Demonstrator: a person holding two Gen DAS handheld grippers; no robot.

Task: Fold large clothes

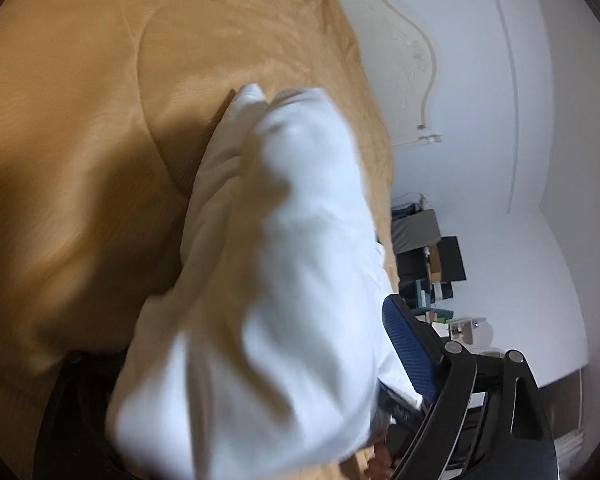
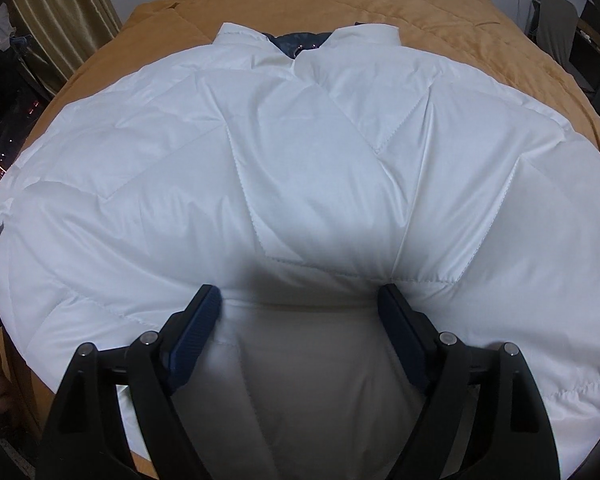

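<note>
Two hand-held grippers, left (image 1: 284, 360) and right (image 2: 300, 320), spread wide, straddle the white jacket (image 2: 300, 168).

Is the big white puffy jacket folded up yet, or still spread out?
Mostly spread out. The white jacket lies flat across the orange bedspread, collar at the far end.

A tan bedspread (image 2: 440, 8) covers the bed. Olive curtains (image 2: 60, 12) hang at far left, red-lit electronics (image 2: 4, 160) at left, and dark shelves (image 1: 428, 264) along the white wall (image 1: 560, 120).
</note>
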